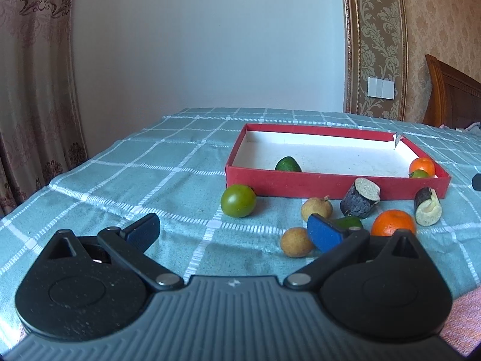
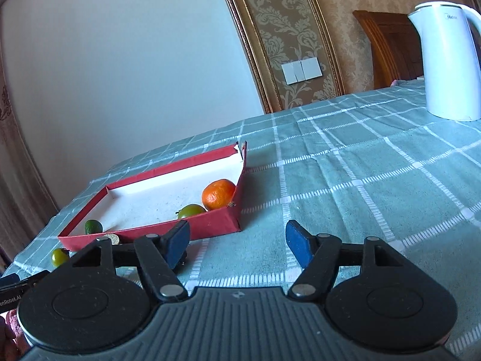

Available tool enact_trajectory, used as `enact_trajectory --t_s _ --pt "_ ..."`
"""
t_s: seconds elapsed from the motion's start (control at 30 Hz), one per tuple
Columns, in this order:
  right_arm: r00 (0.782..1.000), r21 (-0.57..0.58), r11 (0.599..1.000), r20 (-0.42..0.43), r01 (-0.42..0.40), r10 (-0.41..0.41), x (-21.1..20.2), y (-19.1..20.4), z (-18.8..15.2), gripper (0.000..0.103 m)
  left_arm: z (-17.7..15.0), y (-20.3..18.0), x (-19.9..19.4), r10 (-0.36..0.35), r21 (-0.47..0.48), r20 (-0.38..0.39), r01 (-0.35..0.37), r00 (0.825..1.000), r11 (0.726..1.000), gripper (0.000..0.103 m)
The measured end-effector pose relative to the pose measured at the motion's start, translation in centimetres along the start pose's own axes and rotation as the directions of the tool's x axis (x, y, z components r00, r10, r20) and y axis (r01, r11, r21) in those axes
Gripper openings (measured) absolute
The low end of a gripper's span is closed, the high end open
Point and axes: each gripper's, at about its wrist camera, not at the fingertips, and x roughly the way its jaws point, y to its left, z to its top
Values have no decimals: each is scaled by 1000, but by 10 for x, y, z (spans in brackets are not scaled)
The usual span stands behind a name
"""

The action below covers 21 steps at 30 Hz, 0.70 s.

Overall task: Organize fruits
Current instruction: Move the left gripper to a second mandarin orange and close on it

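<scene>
A shallow red box (image 1: 330,185) with a white floor lies on the checked cloth and holds a dark green fruit (image 1: 288,165), a mandarin (image 1: 422,165) and a small green fruit (image 1: 419,174). In front of it lie a green tomato (image 1: 238,201), two tan longans (image 1: 316,209) (image 1: 296,242), two dark cut cylinders (image 1: 360,197) (image 1: 428,207), a green fruit (image 1: 348,222) and a second mandarin (image 1: 393,222). My left gripper (image 1: 233,231) stands open, nothing between its fingers. My right gripper (image 2: 237,242) is open and empty beside the box (image 2: 210,222), near the mandarin (image 2: 218,194) and green fruit (image 2: 191,211).
A white kettle (image 2: 449,60) stands at the far right of the cloth. A wooden headboard (image 1: 454,99) rises behind the table, a curtain (image 1: 33,90) hangs at the left. The other gripper's tip (image 2: 10,279) shows at the lower left of the right wrist view.
</scene>
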Motion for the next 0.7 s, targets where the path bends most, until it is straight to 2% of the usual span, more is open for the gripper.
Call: enact_trajectory --t_s 0.07,0.23,0.43,0.53,0.63,0.7 --pt "1000 9 1000 5 -7 7 -1 -1 -1 70 1 -6 -4 -5 23 15 4 1000 1000 103" --pt "1000 19 1000 8 -21 21 -2 -4 -1 70 10 -29 -21 -88 31 45 87 995 996 103" --pt "999 33 999 39 -34 33 -7 -6 -3 70 16 -70 -37 -209 121 87 198 974 973 101" --pt "997 35 999 61 -39 37 -10 -7 -4 70 16 -89 -35 -266 166 56 254 962 953 90" --pt "997 36 998 70 -43 41 -11 -7 -4 76 14 -102 -30 -288 175 27 279 957 944 86" --pt "996 38 998 72 -50 47 -12 -7 -3 76 13 -108 -25 -293 174 9 287 956 942 83"
